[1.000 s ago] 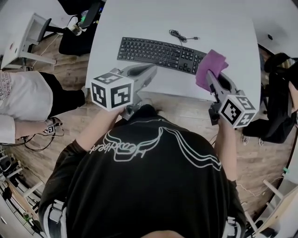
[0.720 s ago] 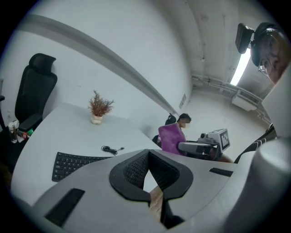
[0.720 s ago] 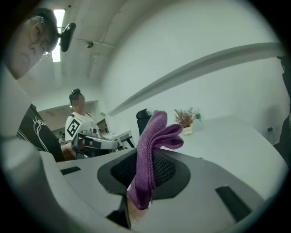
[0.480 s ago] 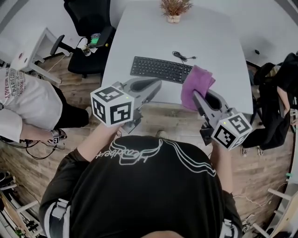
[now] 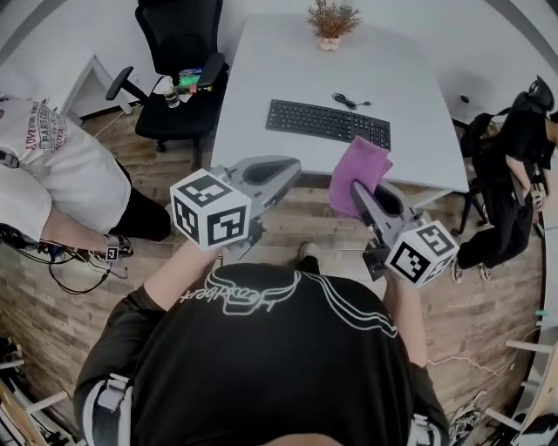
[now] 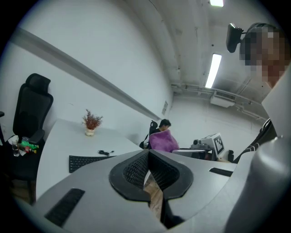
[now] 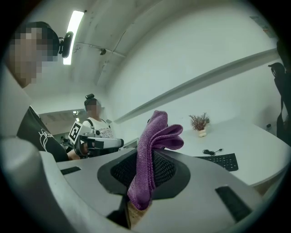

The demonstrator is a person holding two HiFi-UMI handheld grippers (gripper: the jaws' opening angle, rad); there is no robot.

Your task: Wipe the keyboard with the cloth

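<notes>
Both grippers have drawn back from the table (image 5: 288, 70) since a second ago: then they hung over its near edge beside the keyboard (image 5: 327, 122), and now they are over the wooden floor (image 5: 288, 222) on the near side of it, with more of the room in sight.

The left gripper (image 5: 292, 165) is clenched, its dark ribbed pads meeting at the tip with nothing between them, as the left gripper view (image 6: 148, 152) shows. The right gripper (image 5: 356, 187) is grasping the purple cloth (image 5: 357, 170). In the right gripper view (image 7: 145, 164) the cloth (image 7: 152, 145) is pinched between the pads, its folded top standing above the jaws and a short end hanging below.

The keyboard lies flat on the table, black, towards the near right part of the top, well apart from both grippers. A black cable (image 5: 351, 100) lies coiled just beyond its far right end. A small potted plant (image 5: 330, 22) stands at the far edge of the table. A black office chair (image 5: 179, 52) stands to the left of the table. Further left, a person in a white shirt (image 5: 52, 174) bends over the floor.
</notes>
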